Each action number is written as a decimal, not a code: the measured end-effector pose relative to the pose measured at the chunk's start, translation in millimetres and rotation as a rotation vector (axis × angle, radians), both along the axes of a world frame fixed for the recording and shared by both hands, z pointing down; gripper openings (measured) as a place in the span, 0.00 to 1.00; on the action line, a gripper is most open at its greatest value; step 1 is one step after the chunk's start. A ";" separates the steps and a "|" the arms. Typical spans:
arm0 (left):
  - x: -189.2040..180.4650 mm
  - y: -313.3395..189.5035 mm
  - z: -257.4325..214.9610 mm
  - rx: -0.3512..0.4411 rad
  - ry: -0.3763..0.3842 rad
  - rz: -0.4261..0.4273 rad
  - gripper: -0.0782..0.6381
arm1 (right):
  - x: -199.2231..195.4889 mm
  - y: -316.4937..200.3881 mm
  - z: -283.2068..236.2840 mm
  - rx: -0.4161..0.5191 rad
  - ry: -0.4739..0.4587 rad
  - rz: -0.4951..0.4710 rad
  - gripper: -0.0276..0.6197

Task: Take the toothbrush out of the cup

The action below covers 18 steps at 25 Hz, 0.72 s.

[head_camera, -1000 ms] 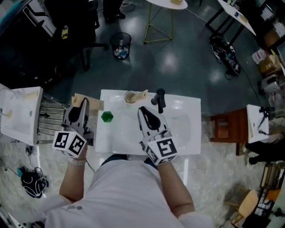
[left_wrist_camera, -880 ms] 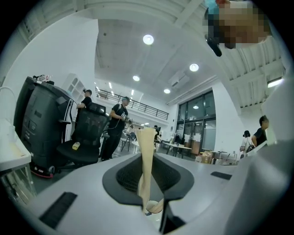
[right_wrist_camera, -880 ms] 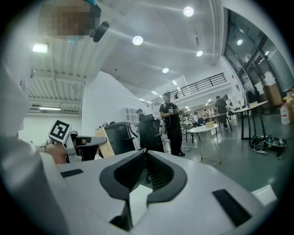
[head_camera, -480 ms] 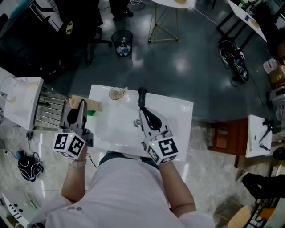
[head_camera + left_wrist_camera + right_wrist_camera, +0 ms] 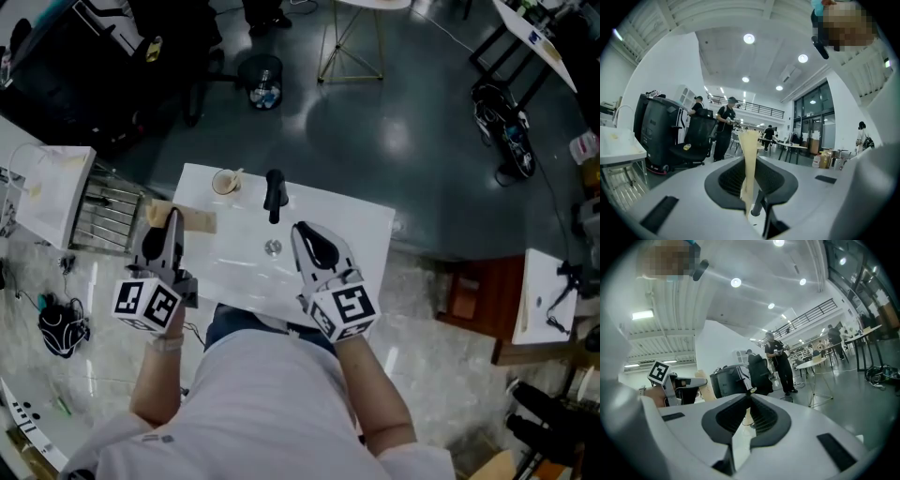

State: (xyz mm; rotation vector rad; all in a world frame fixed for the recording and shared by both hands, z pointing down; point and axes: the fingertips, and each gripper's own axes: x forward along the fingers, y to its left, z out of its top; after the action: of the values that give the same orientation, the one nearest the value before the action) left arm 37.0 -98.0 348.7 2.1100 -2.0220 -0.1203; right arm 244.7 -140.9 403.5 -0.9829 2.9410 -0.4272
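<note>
Since earlier: white sink (image 5: 361,239) sits further left and up in head view, turned; green object beside left gripper (image 5: 172,217) out of sight. Left gripper slightly parted, clamping pale wooden stick (image 5: 750,152). Right gripper (image 5: 303,231) clenched, empty. Toothbrush (image 5: 234,174) leans in cup (image 5: 221,184), left of faucet (image 5: 274,194).

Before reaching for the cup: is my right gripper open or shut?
Shut. The right gripper has its jaws touching at the tips, nothing between them.

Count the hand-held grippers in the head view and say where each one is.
2. The left gripper holds a tan strip at the white counter's left edge. The right gripper, shut and empty, is over the counter near the drain. None appears hidden.
</note>
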 end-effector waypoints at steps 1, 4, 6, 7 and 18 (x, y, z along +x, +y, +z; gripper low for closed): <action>6.0 1.4 -0.2 -0.001 -0.001 -0.006 0.20 | 5.3 0.0 -0.1 -0.008 -0.007 -0.005 0.09; 20.1 5.6 0.3 -0.005 -0.002 -0.019 0.20 | 16.9 0.4 0.2 -0.018 -0.020 -0.018 0.09; 26.3 8.1 2.2 -0.006 -0.003 -0.027 0.20 | 20.0 -0.8 1.6 -0.015 -0.026 -0.030 0.09; 28.8 9.0 2.7 -0.007 -0.005 -0.031 0.20 | 20.6 -1.9 1.8 -0.018 -0.028 -0.034 0.09; 23.3 10.7 7.0 -0.018 0.000 -0.027 0.20 | -10.2 -11.4 -4.1 -0.105 -0.057 -0.046 0.09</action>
State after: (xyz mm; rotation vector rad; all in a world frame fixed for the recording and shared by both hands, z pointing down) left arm 60.3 -87.4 355.7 2.0727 -2.0440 -0.1054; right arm 234.6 -152.3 399.4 -0.8984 2.9215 -0.6066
